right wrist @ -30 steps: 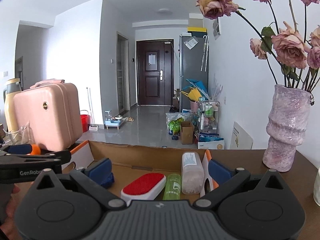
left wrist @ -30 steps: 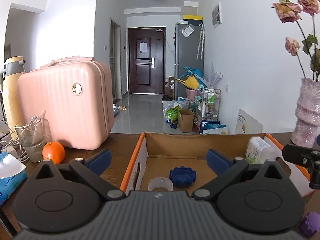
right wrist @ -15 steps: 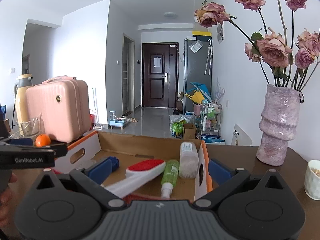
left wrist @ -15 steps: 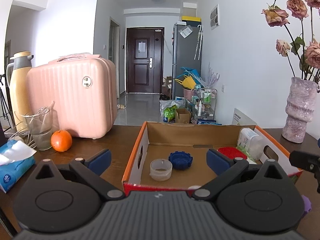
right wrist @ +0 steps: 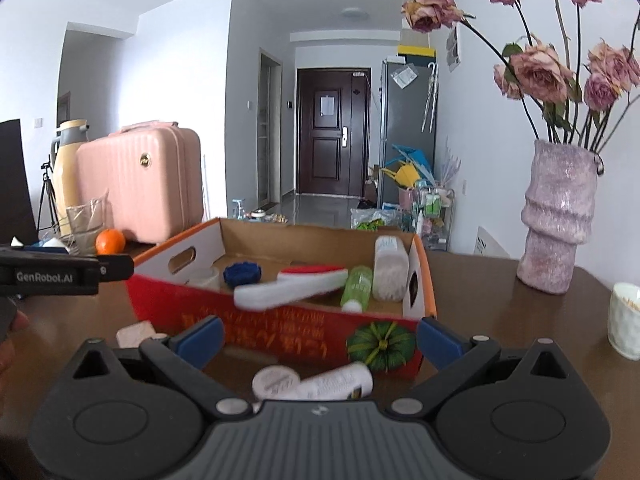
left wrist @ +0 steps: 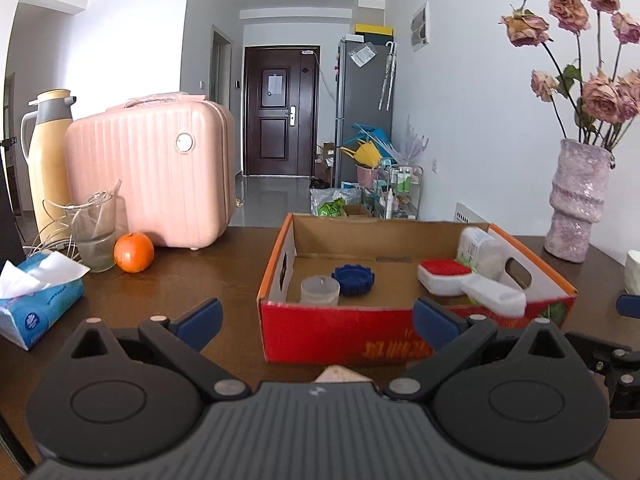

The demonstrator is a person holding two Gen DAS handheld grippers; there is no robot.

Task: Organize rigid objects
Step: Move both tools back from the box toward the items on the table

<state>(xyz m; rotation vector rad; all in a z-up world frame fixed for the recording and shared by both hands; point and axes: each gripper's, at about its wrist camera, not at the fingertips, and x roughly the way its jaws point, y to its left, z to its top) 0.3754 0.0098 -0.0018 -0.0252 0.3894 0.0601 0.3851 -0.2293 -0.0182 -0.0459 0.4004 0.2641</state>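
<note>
A red cardboard box [left wrist: 344, 340] [right wrist: 280, 332] stands on the dark wooden table. In it lie a blue cap [left wrist: 353, 276], a clear cup [left wrist: 320, 290], a white brush with a red pad [left wrist: 460, 280] [right wrist: 288, 286], a green bottle [right wrist: 357, 288] and a white jar [right wrist: 389, 268]. My left gripper [left wrist: 316, 314] is open and empty, in front of the box. My right gripper [right wrist: 318, 330] is open and empty; a white tube [right wrist: 316, 384] lies on the table just before it. A pale pinkish block [right wrist: 134, 332] [left wrist: 342, 374] lies in front of the box.
A pink case [left wrist: 152, 176], a thermos [left wrist: 48, 160], a glass [left wrist: 94, 236], an orange [left wrist: 134, 252] and a tissue pack [left wrist: 36, 300] stand at the left. A purple vase with dried roses [right wrist: 560, 220] and a white cup [right wrist: 624, 320] stand at the right.
Both grippers have drawn back from over the box to in front of it. The tube and the pinkish block have come into view.
</note>
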